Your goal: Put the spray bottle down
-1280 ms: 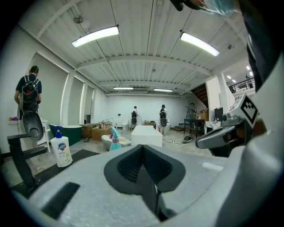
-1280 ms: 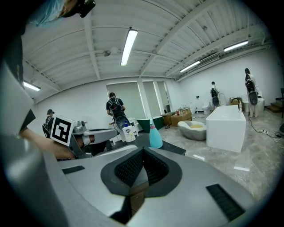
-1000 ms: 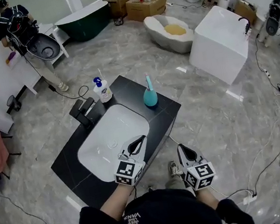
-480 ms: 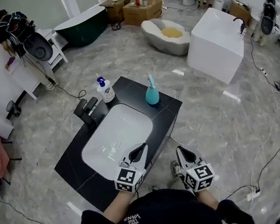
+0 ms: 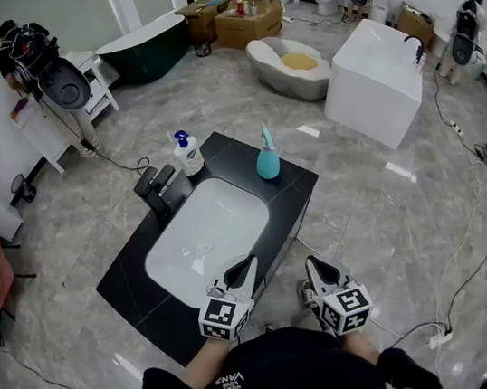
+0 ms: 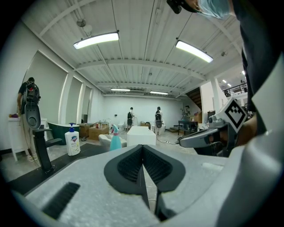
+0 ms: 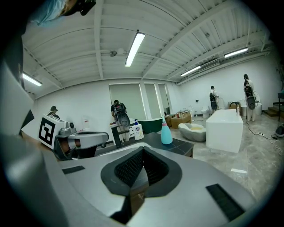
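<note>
Your left hand-held gripper [image 5: 248, 267] is clenched on nothing: in the left gripper view its two ribbed black pads meet along one line with no object between them. Your right hand-held gripper [image 5: 313, 266] is the same, jaws pressed together and empty. Both sit close in front of your body at the near edge of the black, flat-topped desk [image 5: 292, 198], left one over the near rim of the white rectangular sink basin [image 5: 209, 236], right one just off the desk's near corner, over the grey marble floor [image 5: 388, 239]. Both point roughly level across the desk, which suits hands that are carrying nothing. The teal plastic spray bottle with its pale trigger head [image 5: 267, 161] stands upright on the desk's far right part, beyond the basin and well apart from both jaws; it rests on flat bare surface clear of the basin rim, so it looks stable. To its left, by the black faucet [image 5: 157, 190], stands a white soap bottle with a blue pump [image 5: 188, 155], apart from the spray bottle. Judging from this, the bottle is already set down and free, and nothing more seems needed of either hand
</note>
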